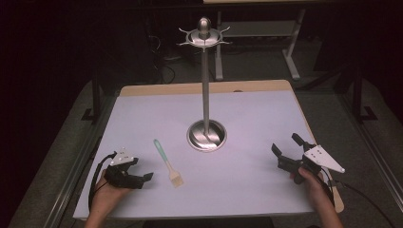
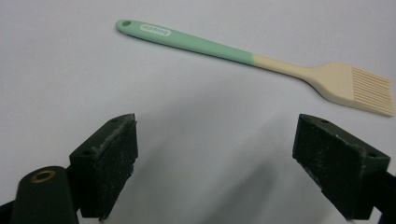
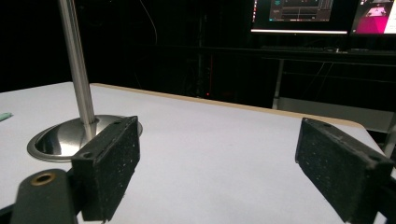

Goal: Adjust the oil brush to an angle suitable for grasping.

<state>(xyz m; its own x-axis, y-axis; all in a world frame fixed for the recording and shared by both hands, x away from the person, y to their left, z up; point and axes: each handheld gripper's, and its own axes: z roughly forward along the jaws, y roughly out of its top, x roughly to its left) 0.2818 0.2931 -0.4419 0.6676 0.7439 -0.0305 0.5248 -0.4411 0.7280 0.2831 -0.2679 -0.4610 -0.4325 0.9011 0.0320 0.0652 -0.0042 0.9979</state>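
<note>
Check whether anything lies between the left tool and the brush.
Nothing visible does. In the left gripper view, bare white table runs from the open jaws to the brush, which lies flat just beyond them. From above, the left tool sits beside the brush, with the stand farther back and off that line.

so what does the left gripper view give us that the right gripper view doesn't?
Left gripper view: the pastry brush in full, lying flat on the white surface, with its mint-green handle, hanging hole, printed label and cream bristles, just beyond the open tongs of the left gripper.

Right gripper view: the metal stand with its pole and round base, the table's far wooden edge, and lit monitors in the dark background, past the open tongs of the right gripper.

Both: the white tabletop and empty black tongs.
</note>
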